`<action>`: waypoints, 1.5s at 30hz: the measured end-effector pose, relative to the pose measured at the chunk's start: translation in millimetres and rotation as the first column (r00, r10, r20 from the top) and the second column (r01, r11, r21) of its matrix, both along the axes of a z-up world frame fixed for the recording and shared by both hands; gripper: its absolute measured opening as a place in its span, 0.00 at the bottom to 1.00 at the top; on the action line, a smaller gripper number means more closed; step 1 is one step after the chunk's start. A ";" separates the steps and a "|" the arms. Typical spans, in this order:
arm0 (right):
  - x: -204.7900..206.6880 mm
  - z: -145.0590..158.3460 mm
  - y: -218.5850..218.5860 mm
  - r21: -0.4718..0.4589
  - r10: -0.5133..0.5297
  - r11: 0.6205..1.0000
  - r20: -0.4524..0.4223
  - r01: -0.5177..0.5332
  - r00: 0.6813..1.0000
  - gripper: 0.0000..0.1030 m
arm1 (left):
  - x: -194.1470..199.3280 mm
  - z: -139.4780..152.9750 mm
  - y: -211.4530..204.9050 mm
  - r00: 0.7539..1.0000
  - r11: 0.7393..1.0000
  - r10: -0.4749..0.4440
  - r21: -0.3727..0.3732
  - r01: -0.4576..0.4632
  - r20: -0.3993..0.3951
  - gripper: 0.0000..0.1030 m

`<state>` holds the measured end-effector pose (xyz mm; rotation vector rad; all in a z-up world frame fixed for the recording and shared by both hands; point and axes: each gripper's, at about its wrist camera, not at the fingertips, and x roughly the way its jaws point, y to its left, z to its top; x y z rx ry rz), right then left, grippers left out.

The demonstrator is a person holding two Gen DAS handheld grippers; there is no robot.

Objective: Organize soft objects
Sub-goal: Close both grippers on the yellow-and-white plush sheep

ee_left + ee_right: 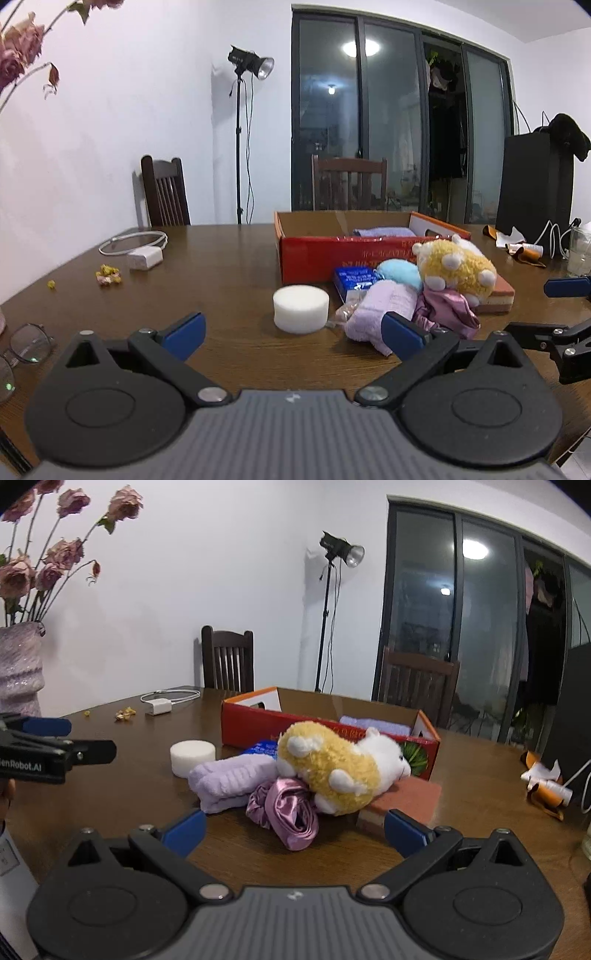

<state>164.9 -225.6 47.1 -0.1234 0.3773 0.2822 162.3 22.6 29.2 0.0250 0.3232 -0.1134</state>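
A: Fingers (184, 336) of the left gripper (291, 328): spread wide, gripping nothing, hovering over the brown wooden table (221, 266) just short of the white round foam sponge (301, 304). Same on the right gripper (293, 825): fully apart, empty, facing the crumpled pink satin cloth (288, 812).

B: And the soft things?

A: Heaped in front of the red cardboard box (332, 254). Rolled lilac fleece towel (380, 310) beside the sponge, pale blue fluffy ball (400, 273) behind it, yellow-and-white plush toy (458, 269) lying partly on the brown layered sponge block (498, 291) and touching the satin cloth. Inside the box, only one folded lilac cloth (384, 232).

B: Step in hand, then?

A: Most likely lining up for the next pick. Hardly begun, judging by the size of the heap outside the box.

B: Next move?

A: Probably down and forward with the left onto the foam sponge, standing apart and easiest to take. Close gently, just enough to dent it, then lift clear of the box's near wall and release inside. For the right, a pinch low on the satin cloth, taking care not to drag the plush toy along.
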 end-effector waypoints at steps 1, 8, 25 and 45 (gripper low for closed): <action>2.4 -1.0 -0.3 0.001 -0.003 1.000 -0.007 0.003 1.000 1.00 | 2.1 -1.4 -0.8 1.000 1.000 -0.004 0.000 0.004 -0.003 1.00; 26.5 -3.5 -14.9 0.086 -0.064 0.994 -0.049 0.068 0.997 0.99 | 27.1 1.0 -10.9 0.995 0.991 -0.096 -0.093 0.095 -0.010 1.00; 119.4 -9.2 -61.8 0.409 -0.056 0.905 -0.159 0.117 0.986 0.74 | 143.4 7.7 -79.1 0.897 0.862 -0.432 -0.336 0.381 -0.090 0.53; 79.2 4.8 -68.6 0.505 0.052 0.862 -0.158 0.036 0.986 0.65 | 83.2 19.3 -65.0 0.870 0.799 -0.479 -0.467 0.378 -0.115 0.42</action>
